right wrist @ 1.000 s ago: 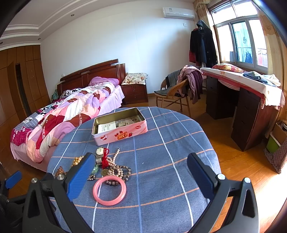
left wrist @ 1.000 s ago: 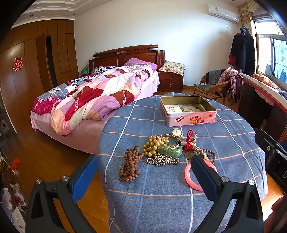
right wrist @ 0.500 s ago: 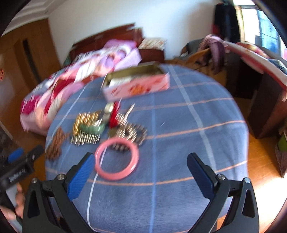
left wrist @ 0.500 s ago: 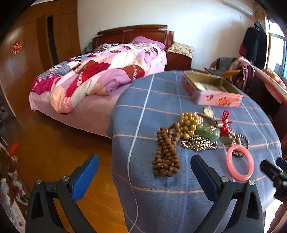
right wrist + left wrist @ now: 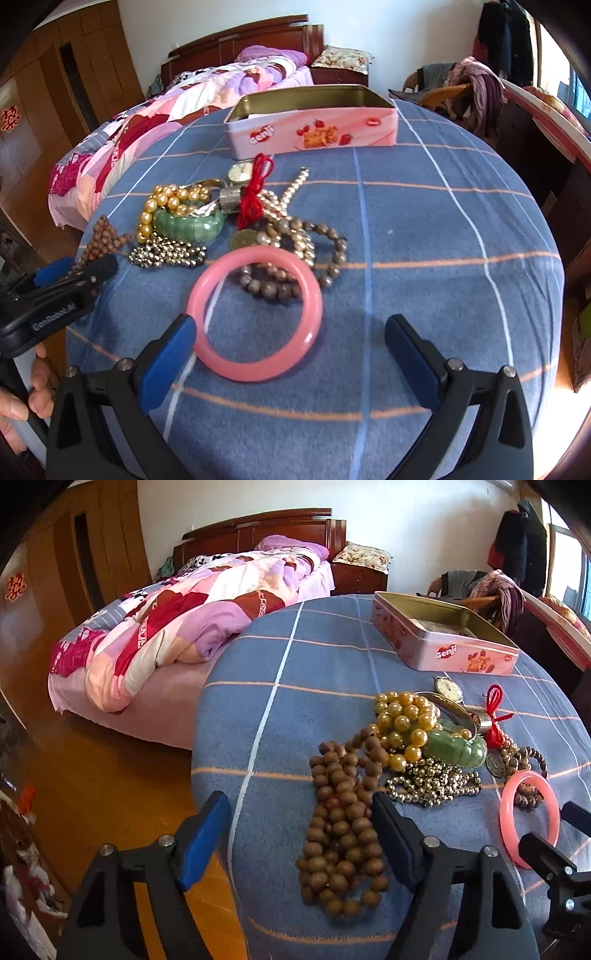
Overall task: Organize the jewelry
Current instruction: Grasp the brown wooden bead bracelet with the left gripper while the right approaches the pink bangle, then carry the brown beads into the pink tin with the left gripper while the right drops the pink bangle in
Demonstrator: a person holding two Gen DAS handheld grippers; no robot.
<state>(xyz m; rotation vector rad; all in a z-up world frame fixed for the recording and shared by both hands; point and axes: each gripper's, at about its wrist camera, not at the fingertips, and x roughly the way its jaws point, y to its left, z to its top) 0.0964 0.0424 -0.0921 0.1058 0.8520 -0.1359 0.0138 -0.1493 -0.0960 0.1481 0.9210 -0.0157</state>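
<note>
A pile of jewelry lies on the round blue table (image 5: 280,716). A brown wooden bead strand (image 5: 341,830) lies between my open left gripper's (image 5: 301,834) fingers, close to the right one. Behind it are gold beads (image 5: 402,720), a green bangle (image 5: 458,747) and silver beads (image 5: 432,786). A pink bangle (image 5: 255,312) lies between my open right gripper's (image 5: 288,354) fingers, against the left one. An open pink tin (image 5: 314,122) stands at the back. A watch (image 5: 240,173) and red cord (image 5: 255,195) lie before it.
The table's left edge drops to the wooden floor (image 5: 110,775). A bed (image 5: 192,609) with a pink quilt stands behind it. A chair (image 5: 454,88) with clothes and a dark desk (image 5: 535,122) are at the right. My left gripper also shows in the right wrist view (image 5: 62,291).
Both grippers have moved down and forward to the jewelry. The left now straddles the brown beads and the right straddles the pink bangle. Both stay open.
</note>
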